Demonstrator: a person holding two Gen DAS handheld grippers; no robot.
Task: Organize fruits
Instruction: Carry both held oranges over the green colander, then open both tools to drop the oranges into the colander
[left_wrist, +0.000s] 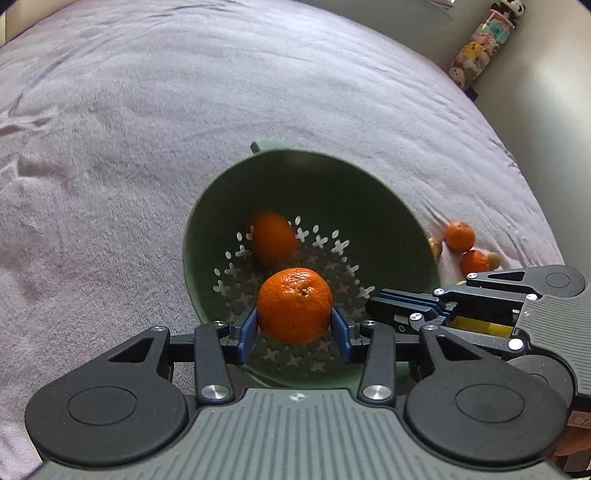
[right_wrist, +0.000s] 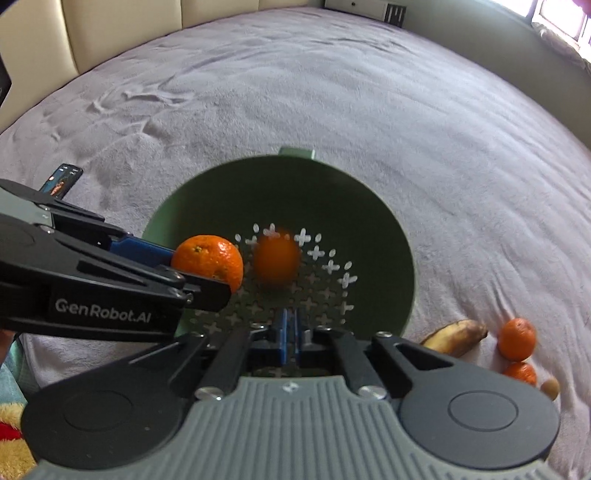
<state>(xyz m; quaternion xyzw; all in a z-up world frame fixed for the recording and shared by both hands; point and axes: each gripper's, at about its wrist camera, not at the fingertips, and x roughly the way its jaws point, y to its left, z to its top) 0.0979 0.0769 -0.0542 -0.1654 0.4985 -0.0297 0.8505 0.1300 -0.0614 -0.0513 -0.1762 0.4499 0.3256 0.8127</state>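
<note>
Lavender blanket (left_wrist: 147, 155) covers the whole work surface, soft and creased; a wall and a tube of toys (left_wrist: 480, 48) lie far ahead and right of the left tongs. Green colander (left_wrist: 369, 192) sits on the blanket directly ahead of both tongs, handle tab on its far rim. Left tongs (left_wrist: 294, 325) are clenched on a mandarin (left_wrist: 294, 304), blue pads pressed on its two sides, held over the colander's near half and above the perforated floor. A second mandarin (left_wrist: 274, 236) is inside the colander, just beyond the held one; it looks blurred, so possibly rolling. Right tongs (right_wrist: 290, 326) are closed with nothing between the pads, tips over the near rim, just right of the left tongs. Loose fruit on the blanket, right of the right tongs: banana (right_wrist: 456, 334) nearest the colander wall, then two mandarins (right_wrist: 516, 339), (right_wrist: 521, 372) and a small tan fruit (right_wrist: 550, 387) at the view's edge. Judgement: step in hand is the drop into the colander; several pieces remain outside. Risks: release from this height could bounce the fruit off the one inside or over the rim; the colander could tip on soft bedding if a rim is nudged; the two tongs are close enough to collide; a hard squeeze could bruise the peel.
</note>
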